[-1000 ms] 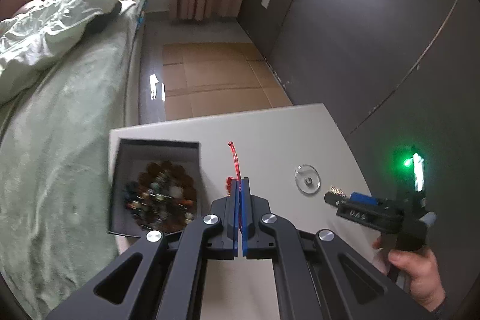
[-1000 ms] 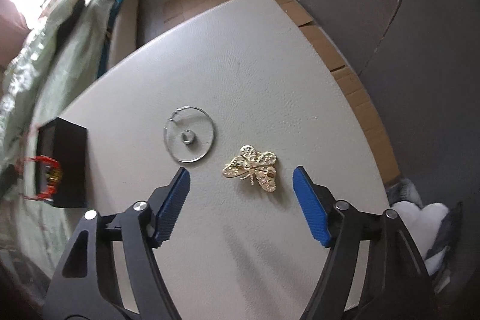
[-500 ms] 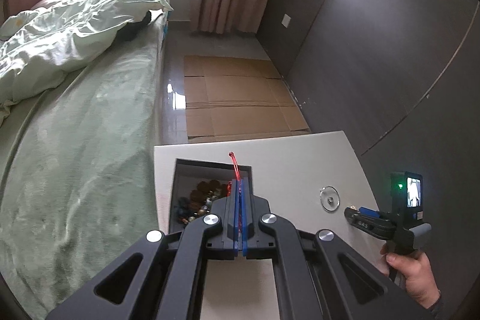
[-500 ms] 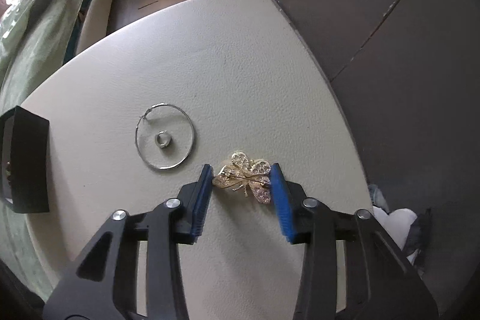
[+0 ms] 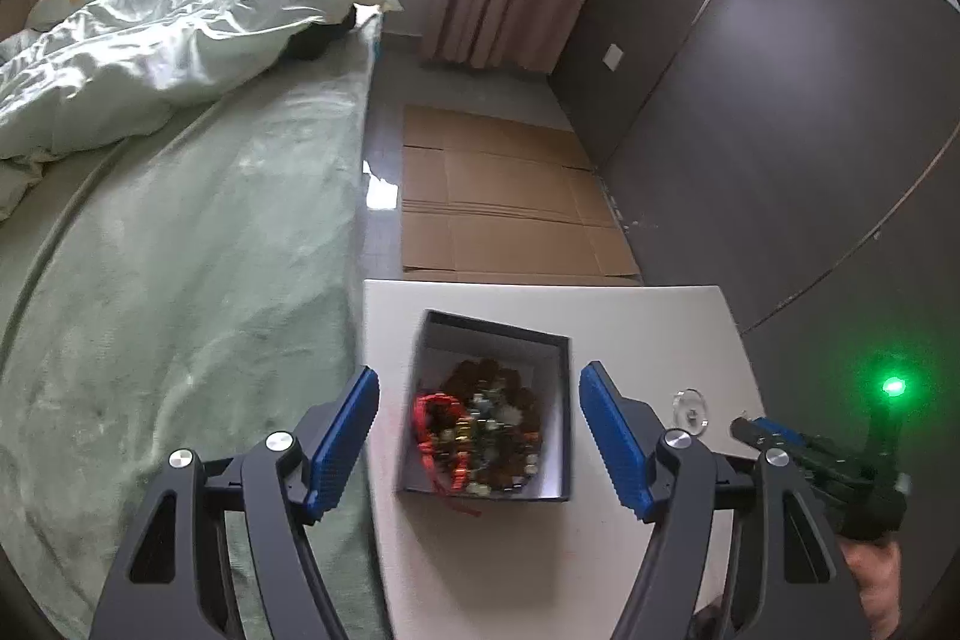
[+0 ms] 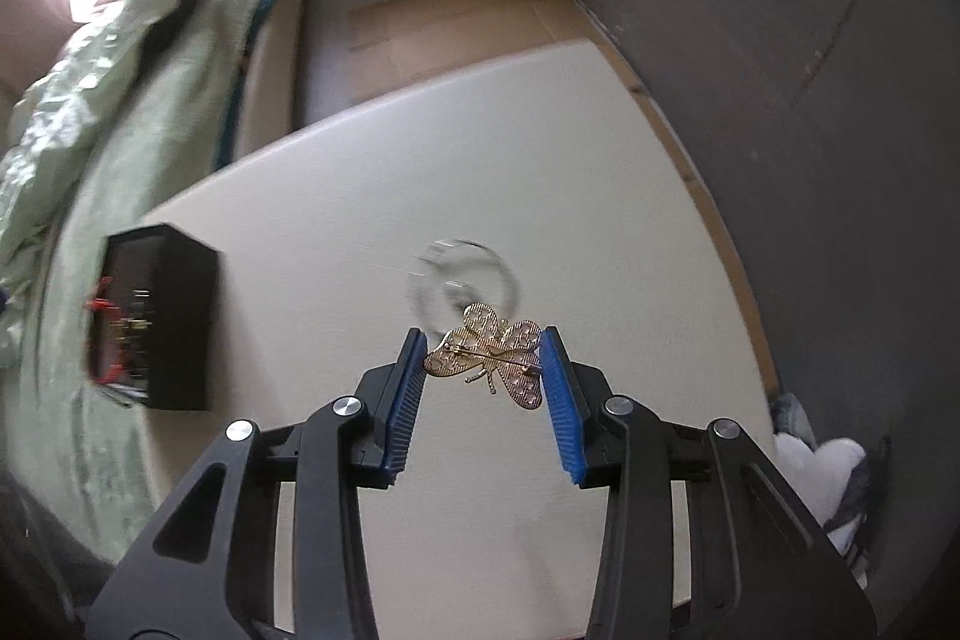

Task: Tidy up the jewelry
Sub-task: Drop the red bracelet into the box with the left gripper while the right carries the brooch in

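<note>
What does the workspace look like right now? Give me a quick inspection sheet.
Surface: white table, mostly bare.
Job's things: black box holding beads and a red bracelet; gold butterfly brooch; blurred hoop and small ring on the table.
Clutter: nothing seen.
Grippers: left gripper opening, empty, above the box; right gripper clamps the brooch.
Cables: nothing seen.
Surroundings: green bed, cardboard on floor, dark wall.

Left gripper (image 5: 480,436): black skeletal arms with cut-out slots, silver round screws at pivots, blue ribbed pads (image 5: 345,439). Right gripper (image 6: 483,370): same build; seen from left wrist view, black handle, green light on top.
</note>
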